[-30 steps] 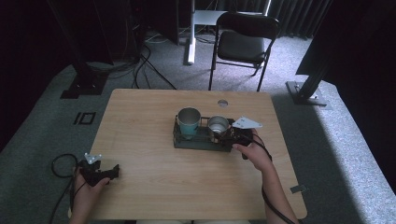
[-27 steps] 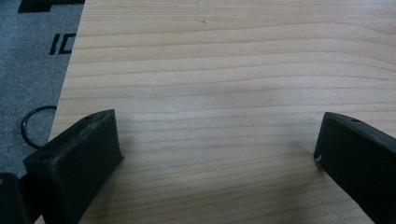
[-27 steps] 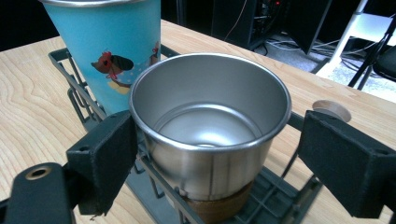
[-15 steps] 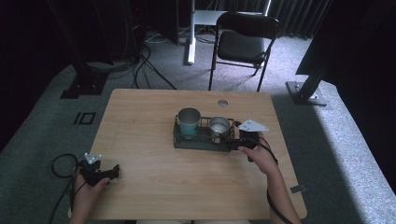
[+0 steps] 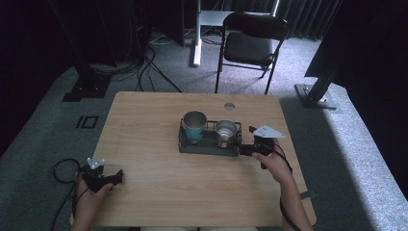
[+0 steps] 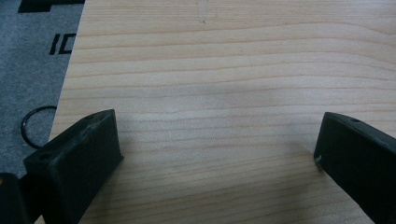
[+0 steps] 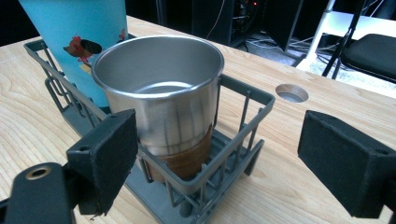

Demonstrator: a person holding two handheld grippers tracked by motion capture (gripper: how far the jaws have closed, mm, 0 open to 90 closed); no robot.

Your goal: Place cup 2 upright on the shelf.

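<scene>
right gripper (image 7: 219, 158) wide open, nothing held, jaws straddling the near end of the wire rack (image 7: 238, 154) with the steel cup (image 7: 161, 100) dead ahead between them. looks like lining up to grab that cup. best bet: come in a bit higher so the pads clear the rack's top rail, centre on the cup wall above the brown band, close slow, lift straight up so no snagging on the wires.

cup standing upright in the right-hand end of the rack, mouth up, long axis vertical, just beside the teal tumbler (image 7: 77, 39), also upright. rack itself sitting mid-worktop (image 5: 159, 187), lengthwise left to right.

left gripper (image 5: 102, 178) parked at the near left corner, also wide open, gripping nothing.
</scene>
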